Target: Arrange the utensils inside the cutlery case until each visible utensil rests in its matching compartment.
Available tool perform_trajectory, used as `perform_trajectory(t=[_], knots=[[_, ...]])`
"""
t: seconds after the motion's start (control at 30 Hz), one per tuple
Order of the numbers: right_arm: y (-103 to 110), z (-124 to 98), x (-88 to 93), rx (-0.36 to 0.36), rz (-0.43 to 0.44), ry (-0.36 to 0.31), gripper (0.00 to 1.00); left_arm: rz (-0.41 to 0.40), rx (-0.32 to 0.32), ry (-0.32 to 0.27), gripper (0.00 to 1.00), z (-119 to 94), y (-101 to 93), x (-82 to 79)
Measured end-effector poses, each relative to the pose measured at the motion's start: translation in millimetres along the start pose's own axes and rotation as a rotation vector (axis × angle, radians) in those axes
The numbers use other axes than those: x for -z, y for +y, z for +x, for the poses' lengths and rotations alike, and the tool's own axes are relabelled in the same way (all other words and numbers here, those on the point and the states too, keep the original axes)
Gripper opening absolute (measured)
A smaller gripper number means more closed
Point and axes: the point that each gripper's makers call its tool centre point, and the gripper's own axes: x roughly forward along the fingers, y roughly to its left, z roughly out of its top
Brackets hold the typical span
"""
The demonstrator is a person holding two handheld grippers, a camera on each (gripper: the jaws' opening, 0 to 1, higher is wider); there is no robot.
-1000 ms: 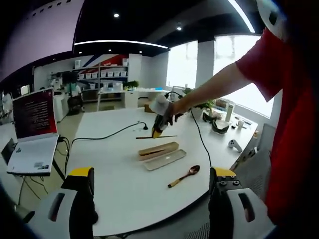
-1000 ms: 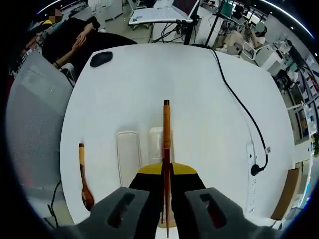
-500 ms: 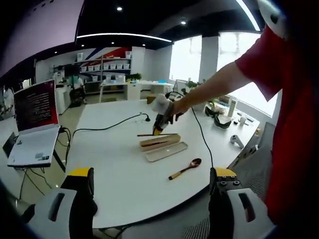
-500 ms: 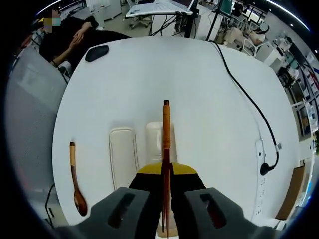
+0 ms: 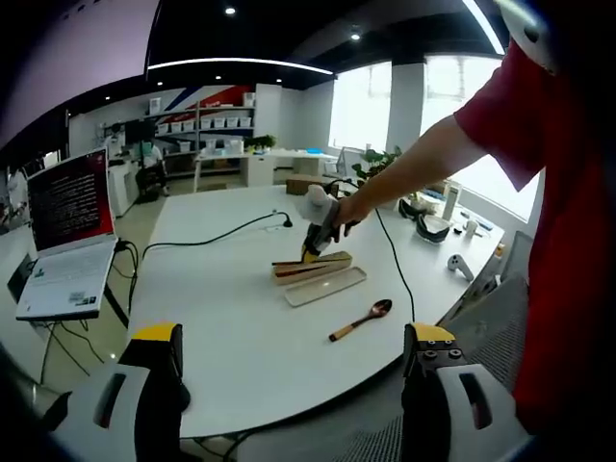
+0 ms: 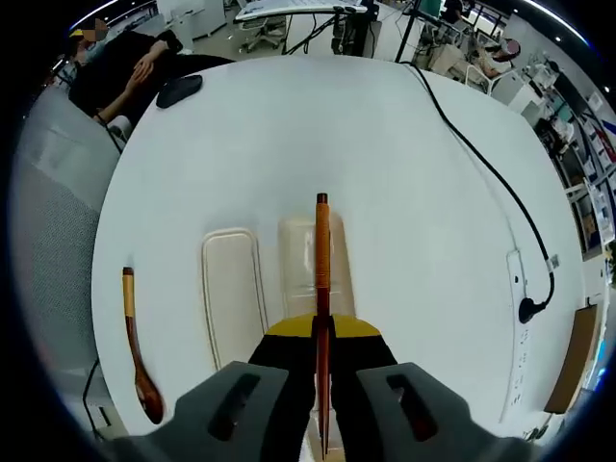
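Gripping a chopstick (image 6: pixel 321 279) over the cutlery case (image 6: pixel 310 265), the right gripper (image 6: pixel 322 361) is hanging above a white surface (image 6: pixel 289 144); the spoon (image 6: pixel 135 351) is lying near its edge. The left gripper (image 5: pixel 289 385) is gaping wide.

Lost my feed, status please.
Right gripper shut on chopsticks, over case base. Left gripper open, back. Spoon beside lid.

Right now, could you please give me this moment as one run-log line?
right gripper: shut on chopsticks, above case | lid: beside case | spoon: on table | left gripper: open
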Motion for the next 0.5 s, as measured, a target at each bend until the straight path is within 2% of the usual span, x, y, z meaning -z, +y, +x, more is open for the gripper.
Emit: perform_trajectory(t=[0.5], knots=[[7,16,8.8,-0.014,-0.018,0.03,0.01,0.004,-0.007,0.01,0.97,0,1.0,1.4]])
